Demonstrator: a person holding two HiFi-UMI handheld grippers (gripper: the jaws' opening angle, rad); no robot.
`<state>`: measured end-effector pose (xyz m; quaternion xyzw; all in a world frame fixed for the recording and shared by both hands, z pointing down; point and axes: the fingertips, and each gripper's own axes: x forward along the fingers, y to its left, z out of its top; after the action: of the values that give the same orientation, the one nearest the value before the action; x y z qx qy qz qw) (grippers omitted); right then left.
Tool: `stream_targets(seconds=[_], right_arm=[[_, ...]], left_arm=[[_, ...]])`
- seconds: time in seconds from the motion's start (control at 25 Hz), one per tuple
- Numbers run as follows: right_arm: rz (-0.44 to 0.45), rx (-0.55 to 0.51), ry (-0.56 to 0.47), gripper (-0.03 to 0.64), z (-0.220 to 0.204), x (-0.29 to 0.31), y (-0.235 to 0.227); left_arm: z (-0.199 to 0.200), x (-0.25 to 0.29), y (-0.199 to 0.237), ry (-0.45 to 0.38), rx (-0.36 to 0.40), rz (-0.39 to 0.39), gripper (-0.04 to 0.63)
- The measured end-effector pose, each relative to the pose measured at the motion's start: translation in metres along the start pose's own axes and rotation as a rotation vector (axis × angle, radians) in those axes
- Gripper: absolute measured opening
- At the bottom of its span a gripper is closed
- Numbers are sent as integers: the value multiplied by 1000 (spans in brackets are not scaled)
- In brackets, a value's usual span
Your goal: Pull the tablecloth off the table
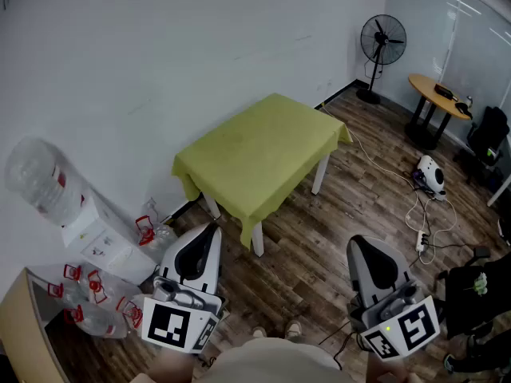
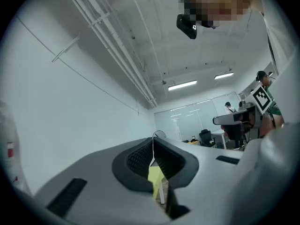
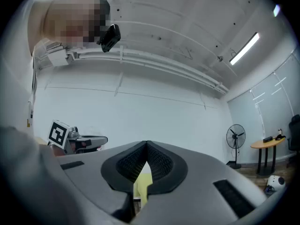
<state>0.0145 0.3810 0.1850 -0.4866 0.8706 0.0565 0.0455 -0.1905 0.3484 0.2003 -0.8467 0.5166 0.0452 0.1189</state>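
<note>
A yellow-green tablecloth [image 1: 259,148] covers a white-legged table [image 1: 319,174] by the white wall, a few steps ahead of me. My left gripper [image 1: 209,228] is shut and empty, held low at the near left, well short of the table's near corner. At the near right my right gripper [image 1: 356,243] is likewise shut and empty. In the left gripper view the tips [image 2: 153,138] meet, with a sliver of the cloth [image 2: 156,178] seen far off behind the jaws. In the right gripper view the tips [image 3: 146,143] meet too, with cloth [image 3: 142,184] far behind.
A water dispenser [image 1: 56,190] and empty bottles [image 1: 92,298] stand at the left wall. A standing fan [image 1: 381,50], a round wooden table [image 1: 435,98] and cables with a power strip [image 1: 420,242] lie to the right on the wood floor. My feet [image 1: 275,331] show below.
</note>
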Motion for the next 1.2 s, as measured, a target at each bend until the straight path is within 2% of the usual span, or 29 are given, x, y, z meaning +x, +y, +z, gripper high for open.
stream_targets(seconds=[0.16, 0.4, 0.48, 0.56, 0.6, 0.64, 0.68, 1.0, 1.2], right_arm=[[-20, 46, -3, 28, -5, -4, -14], [-10, 46, -6, 28, -4, -7, -26], [-15, 64, -27, 28, -3, -8, -33], [-62, 81, -49, 42, -3, -10, -46], [-91, 80, -57, 235, -5, -10, -54], [-109, 74, -61, 368, -6, -10, -60], [-116, 65, -58, 368, -9, -11, -65], [-109, 68, -18, 367, -27, -24, -107], [-105, 87, 14, 367, -43, -30, -133]], left_arm=[[-3, 6, -6, 14, 11, -1, 23], [-1, 18, -26, 17, 70, -26, 23], [-1, 23, -30, 9, 54, -25, 23], [-2, 29, -31, -6, -8, -11, 25], [-5, 32, -31, -7, -54, -8, 29], [-9, 36, -32, 0, -93, -8, 158], [-13, 40, -34, 13, -109, -9, 255], [-27, 62, -66, 69, -16, 5, 255], [-36, 77, -78, 79, -50, 42, 255]])
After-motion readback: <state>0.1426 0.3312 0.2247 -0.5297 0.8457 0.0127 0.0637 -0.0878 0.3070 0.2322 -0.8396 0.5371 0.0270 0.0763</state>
